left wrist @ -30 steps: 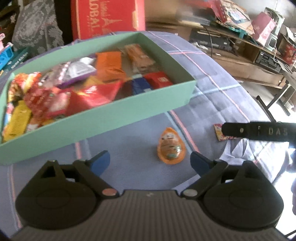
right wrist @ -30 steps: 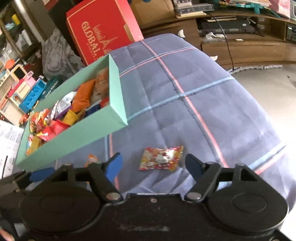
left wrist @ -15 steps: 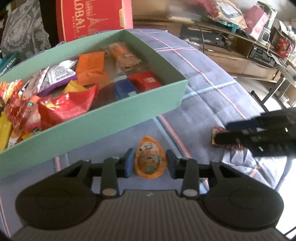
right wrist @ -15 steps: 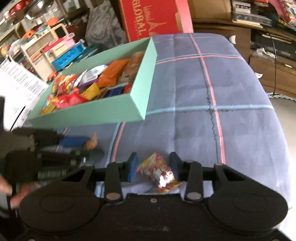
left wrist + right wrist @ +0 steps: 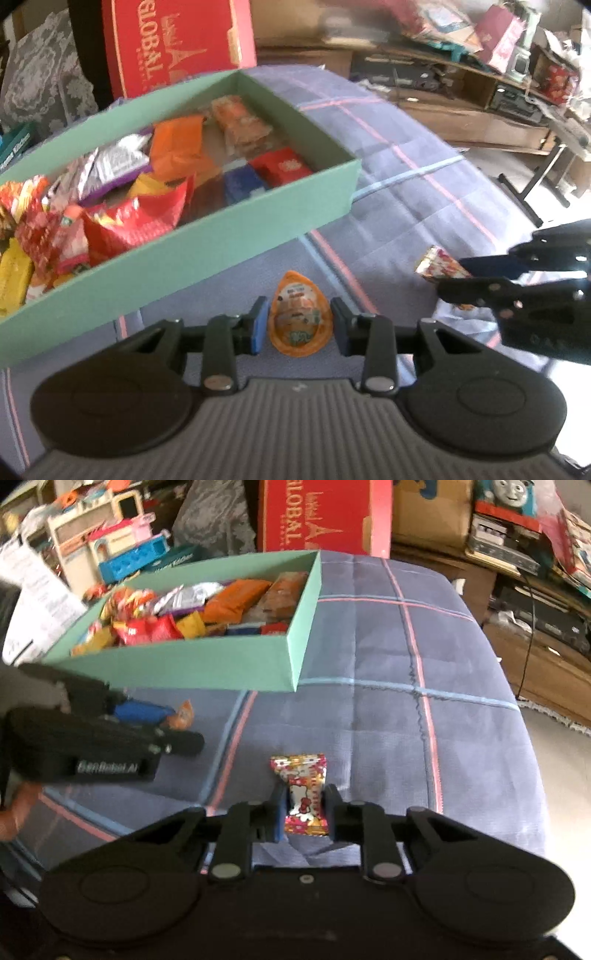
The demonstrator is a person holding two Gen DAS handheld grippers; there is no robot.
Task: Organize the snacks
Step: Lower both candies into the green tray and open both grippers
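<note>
Left tongs (image 5: 298,325): narrowed, pads flanking orange egg-shaped snack (image 5: 299,317) on table (image 5: 424,206), green snack box (image 5: 207,236) at 11 o'clock. Right tongs (image 5: 305,814): just closed, clamping patterned candy packet (image 5: 303,794).

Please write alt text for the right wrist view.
The right tool pinches a shiny pink-patterned candy wrapper above a blue plaid cloth. Beyond stands an open green cardboard box full of snacks.

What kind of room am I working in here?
Probably a cluttered living or storage room at home: toy playsets heaped in the back, a low wooden shelf of electronics, and a blue checked cloth under the green cardboard snack box.
</note>
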